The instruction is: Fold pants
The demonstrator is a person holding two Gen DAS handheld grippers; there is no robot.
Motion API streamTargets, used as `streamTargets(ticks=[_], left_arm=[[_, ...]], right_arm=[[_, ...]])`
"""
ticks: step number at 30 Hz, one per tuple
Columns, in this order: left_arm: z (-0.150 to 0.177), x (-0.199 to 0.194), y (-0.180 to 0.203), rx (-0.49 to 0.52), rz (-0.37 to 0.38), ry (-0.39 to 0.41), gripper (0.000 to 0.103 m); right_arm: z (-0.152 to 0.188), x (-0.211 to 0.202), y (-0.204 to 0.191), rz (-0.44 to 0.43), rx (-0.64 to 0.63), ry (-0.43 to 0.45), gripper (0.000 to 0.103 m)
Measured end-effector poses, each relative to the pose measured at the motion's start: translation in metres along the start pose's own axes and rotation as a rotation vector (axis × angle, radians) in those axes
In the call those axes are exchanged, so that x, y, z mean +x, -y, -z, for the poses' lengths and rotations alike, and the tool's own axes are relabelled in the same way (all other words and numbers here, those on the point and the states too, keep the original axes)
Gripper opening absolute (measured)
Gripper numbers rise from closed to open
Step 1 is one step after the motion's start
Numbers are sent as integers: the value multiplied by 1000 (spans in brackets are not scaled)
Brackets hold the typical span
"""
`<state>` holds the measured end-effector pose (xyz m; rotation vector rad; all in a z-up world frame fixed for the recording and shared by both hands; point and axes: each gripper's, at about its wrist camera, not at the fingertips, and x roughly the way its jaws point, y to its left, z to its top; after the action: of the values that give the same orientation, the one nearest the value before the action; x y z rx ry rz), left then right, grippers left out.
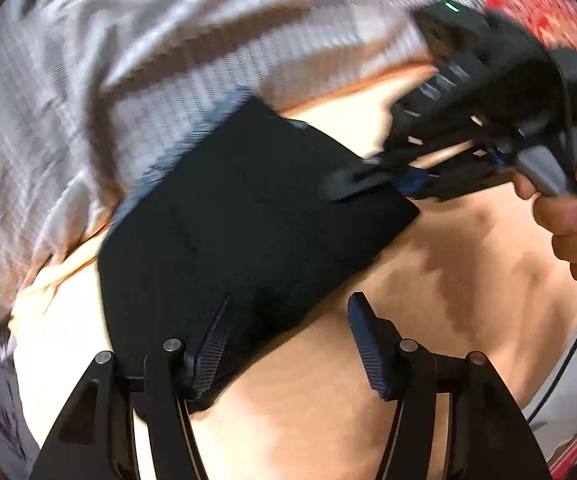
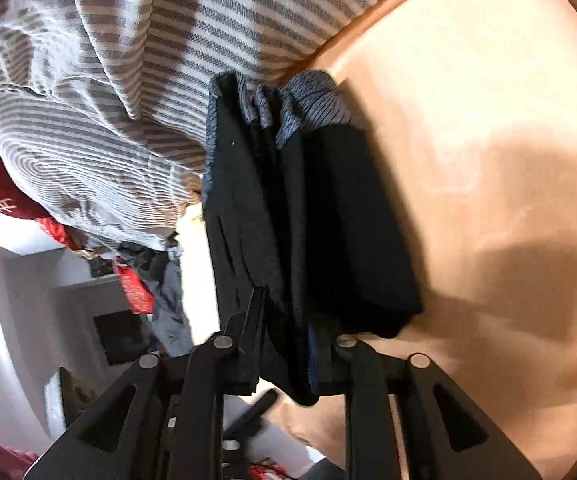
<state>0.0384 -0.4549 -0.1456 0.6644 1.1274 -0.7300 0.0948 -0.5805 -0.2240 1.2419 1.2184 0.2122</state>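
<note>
The dark navy pants (image 1: pixel 248 216) lie folded into a compact rectangle on the tan surface (image 1: pixel 428 340). My left gripper (image 1: pixel 288 320) is open, its left finger (image 1: pixel 212 344) over the near edge of the pants, nothing between the fingers. My right gripper (image 1: pixel 372 178) comes in from the upper right, shut on the far right edge of the pants. In the right wrist view the right gripper (image 2: pixel 288 336) is shut on the pants (image 2: pixel 300 220), whose folded layers and grey-blue striped lining (image 2: pixel 312 104) stand between its fingers.
A grey-and-white striped blanket (image 1: pixel 108 80) is bunched along the far side of the pants; it also shows in the right wrist view (image 2: pixel 128 80). Red fabric (image 1: pixel 548 12) lies at the upper right. A hand (image 1: pixel 568 216) holds the right gripper's handle.
</note>
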Motion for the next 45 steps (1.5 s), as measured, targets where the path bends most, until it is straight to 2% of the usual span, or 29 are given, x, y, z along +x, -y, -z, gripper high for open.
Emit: streamTargets(ticks=[3,6,9,11,13,15,19,20,22,23,27,30,35,37,39,42,45], left_arm=[[-1,-5,-36,-146,-28,-16,60],[0,4,-83,-304,-55,-39,60],[1,18,-124,-454,-63,-71,61],[5,27,-136,-524,-57,-103,61],[10,43,-141,-567,-37,-155,61],[16,59,-141,-607,20,-205,61],[22,66,-127,-586,10,-200,63],[23,66,-124,-583,14,-199,72],[24,68,-121,-583,18,-195,76],[25,69,-120,-581,19,-194,76],[26,72,-123,-585,25,-197,76],[20,74,-130,-587,27,-199,76],[19,75,-133,-588,26,-197,76],[18,74,-133,-586,20,-197,76],[18,74,-133,-586,17,-199,76],[16,76,-132,-577,14,-204,76],[15,76,-130,-572,9,-200,76]], right_arm=[[-2,-23,-1,97,-37,7,27],[-4,-43,-9,243,-62,63,28],[0,-66,-32,283,-127,132,25],[3,-59,-56,283,-186,127,23],[6,-34,-79,335,-255,82,22],[9,-9,-91,411,-325,31,23],[15,15,-68,628,-381,-20,23],[12,21,-61,629,-362,-28,23],[9,17,-52,587,-303,-16,23],[9,15,-51,576,-295,-14,23],[9,22,-63,635,-360,-31,24],[7,20,-66,643,-342,-32,24],[3,13,-102,673,-430,58,24],[-6,16,-110,669,-440,68,24],[-12,21,-108,671,-432,63,24],[-13,43,-96,729,-421,17,27],[-13,42,-88,705,-402,32,28]])
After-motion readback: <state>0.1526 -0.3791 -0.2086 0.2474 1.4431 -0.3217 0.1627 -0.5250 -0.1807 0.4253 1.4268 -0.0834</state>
